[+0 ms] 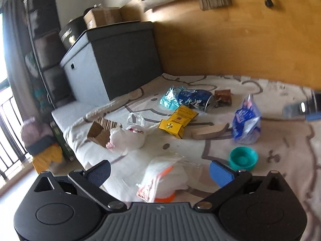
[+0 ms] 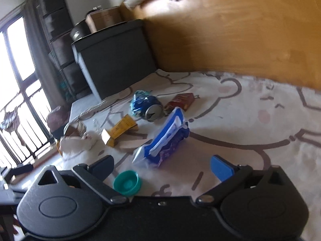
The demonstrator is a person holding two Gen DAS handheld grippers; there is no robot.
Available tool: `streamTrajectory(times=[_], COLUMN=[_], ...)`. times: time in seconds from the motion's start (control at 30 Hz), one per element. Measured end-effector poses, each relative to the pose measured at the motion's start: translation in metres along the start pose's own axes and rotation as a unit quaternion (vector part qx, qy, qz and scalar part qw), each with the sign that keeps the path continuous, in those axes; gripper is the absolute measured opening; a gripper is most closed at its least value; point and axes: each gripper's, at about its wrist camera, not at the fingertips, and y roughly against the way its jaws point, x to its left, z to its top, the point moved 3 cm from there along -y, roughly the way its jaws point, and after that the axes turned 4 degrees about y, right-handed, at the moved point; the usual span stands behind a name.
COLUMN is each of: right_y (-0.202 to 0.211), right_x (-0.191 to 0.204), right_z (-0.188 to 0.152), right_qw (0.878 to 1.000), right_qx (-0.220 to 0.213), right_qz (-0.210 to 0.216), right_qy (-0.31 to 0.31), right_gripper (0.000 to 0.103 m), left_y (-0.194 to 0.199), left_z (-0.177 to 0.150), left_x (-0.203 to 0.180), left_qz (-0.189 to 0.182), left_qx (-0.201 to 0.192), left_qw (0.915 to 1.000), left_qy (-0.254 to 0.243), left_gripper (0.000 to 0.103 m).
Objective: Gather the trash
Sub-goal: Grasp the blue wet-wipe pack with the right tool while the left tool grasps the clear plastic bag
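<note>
Both claws are held spread and empty above the cream patterned bedcover. The left gripper is positioned over a clear plastic bag with orange trim; the right gripper is set near a blue-and-white plastic wrapper and a teal plastic cap. It is judged that thin film should be pinched at a bunched fold.

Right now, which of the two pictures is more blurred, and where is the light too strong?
Right wrist view: more motion blur, the blue wipes pack and teal cap smeared; the window is blown out white. Left wrist view: sharper, the yellow box reads clearly; glare only at the left edge.
</note>
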Motion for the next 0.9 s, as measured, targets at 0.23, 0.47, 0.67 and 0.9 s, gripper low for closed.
streamTrajectory(times=[0.23,0.47,0.67,0.9], right_y=[-0.049,-0.083,-0.102,-0.114], right_x=[-0.017,-0.014,-0.008,-0.002], right_z=[0.003,-0.012,-0.011,-0.008], right_qw=[0.990,0.967,0.961,0.968], right_qx=[0.041,0.060,0.059,0.066], right_qz=[0.010,0.044,0.032,0.028], right_qy=[-0.137,-0.242,-0.267,-0.240], right_gripper=[0.103,0.081,0.075,0.052], left_y=[-0.013,-0.026,-0.039,-0.045], left_z=[-0.010,-0.020,-0.029,-0.030], left_x=[-0.004,-0.008,-0.019,-0.017], left_qz=[0.012,0.023,0.023,0.027], left_qx=[-0.013,-0.008,0.004,0.007], left_qw=[0.9969,0.9883,0.9719,0.9725], left_qy=[-0.077,-0.150,-0.234,-0.231], left_gripper=[0.085,0.055,0.030,0.009])
